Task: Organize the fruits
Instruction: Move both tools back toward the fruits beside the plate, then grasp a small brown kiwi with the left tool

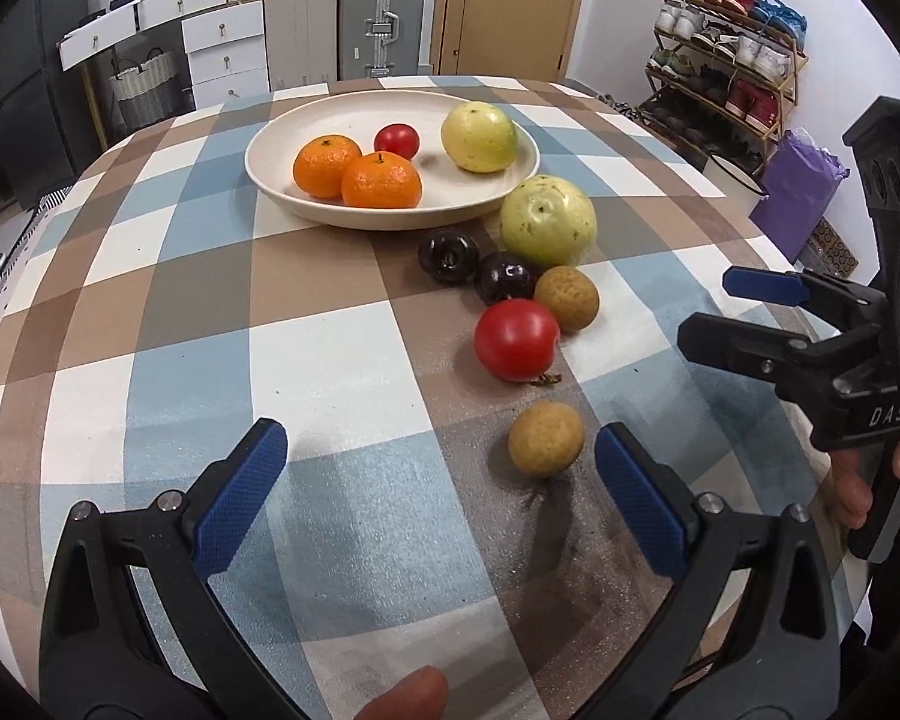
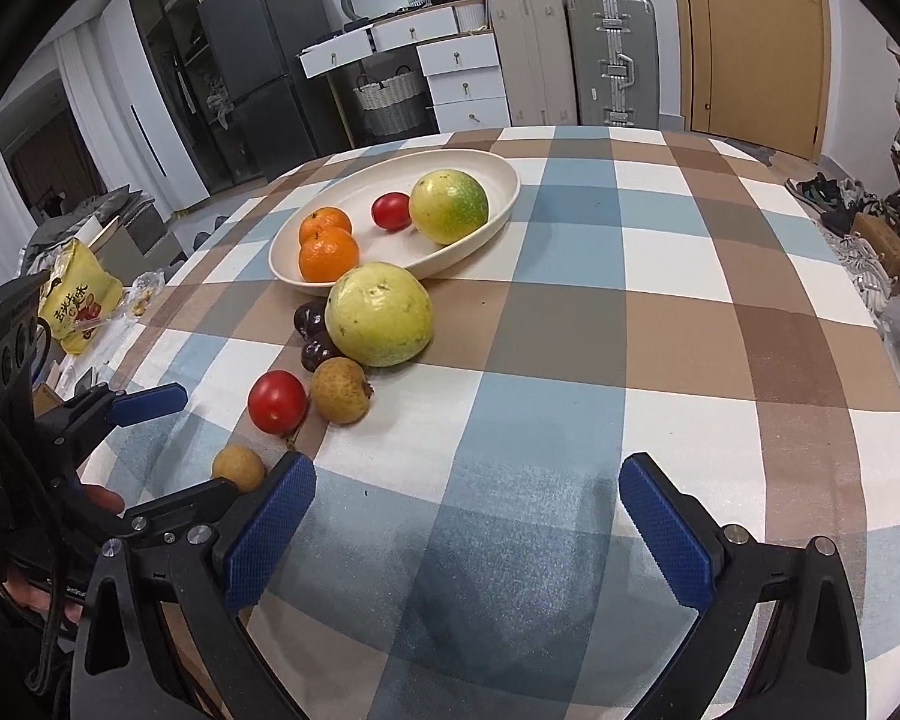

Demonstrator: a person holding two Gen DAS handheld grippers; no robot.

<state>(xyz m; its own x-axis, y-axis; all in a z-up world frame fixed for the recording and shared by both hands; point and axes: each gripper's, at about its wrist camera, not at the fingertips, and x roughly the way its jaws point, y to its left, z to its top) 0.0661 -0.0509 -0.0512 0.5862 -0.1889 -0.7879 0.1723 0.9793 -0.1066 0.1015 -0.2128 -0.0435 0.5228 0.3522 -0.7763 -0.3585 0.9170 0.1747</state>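
Note:
A cream plate (image 1: pixel 306 204) (image 2: pixel 498 204) holds two oranges (image 1: pixel 354 174), a small tomato (image 1: pixel 397 141) and a guava (image 1: pixel 479 137). On the checked cloth in front of the plate lie a second guava (image 1: pixel 548 219) (image 2: pixel 379 313), two dark plums (image 1: pixel 448 255), a brown longan (image 1: pixel 567 298), a red tomato (image 1: pixel 516 339) (image 2: pixel 277 402) and a nearer longan (image 1: pixel 545 438) (image 2: pixel 238 467). My left gripper (image 1: pixel 438 444) (image 2: pixel 207 441) is open, and the near longan sits just inside its right finger. My right gripper (image 2: pixel 467 468) (image 1: pixel 705 309) is open and empty, to the right of the fruits.
The round table drops off close behind both grippers. A yellow snack bag (image 2: pixel 78 306) lies off the left edge. A shoe rack (image 1: pixel 726 72) and a purple bag (image 1: pixel 801 192) stand to the right, with suitcases (image 2: pixel 612 54) and drawers at the back.

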